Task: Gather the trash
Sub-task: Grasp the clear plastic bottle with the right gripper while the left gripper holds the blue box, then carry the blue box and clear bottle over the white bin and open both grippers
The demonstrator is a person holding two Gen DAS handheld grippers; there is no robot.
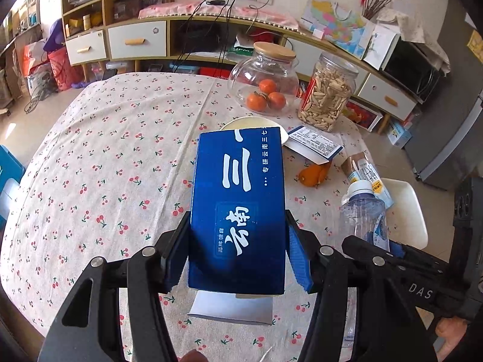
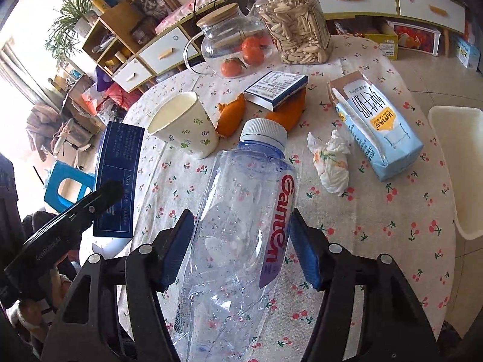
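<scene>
My left gripper [image 1: 237,256] is shut on a long blue carton [image 1: 238,205] with white characters, held above the cherry-print tablecloth [image 1: 99,175]. My right gripper [image 2: 241,250] is shut on a clear, crumpled plastic bottle [image 2: 238,229] with a white cap. The bottle also shows in the left wrist view [image 1: 363,211], and the blue carton in the right wrist view [image 2: 117,178]. On the table lie a paper cup [image 2: 184,126], orange peel [image 2: 231,114], a crumpled tissue [image 2: 330,160], a light-blue milk carton [image 2: 377,126] and a small blue-white box [image 2: 276,89].
A glass jar with oranges [image 2: 232,39] and a jar of seeds [image 2: 294,21] stand at the table's far side. A white chair [image 2: 459,166] is at the right. A blue stool [image 2: 68,187] stands on the floor at the left. Cabinets line the wall.
</scene>
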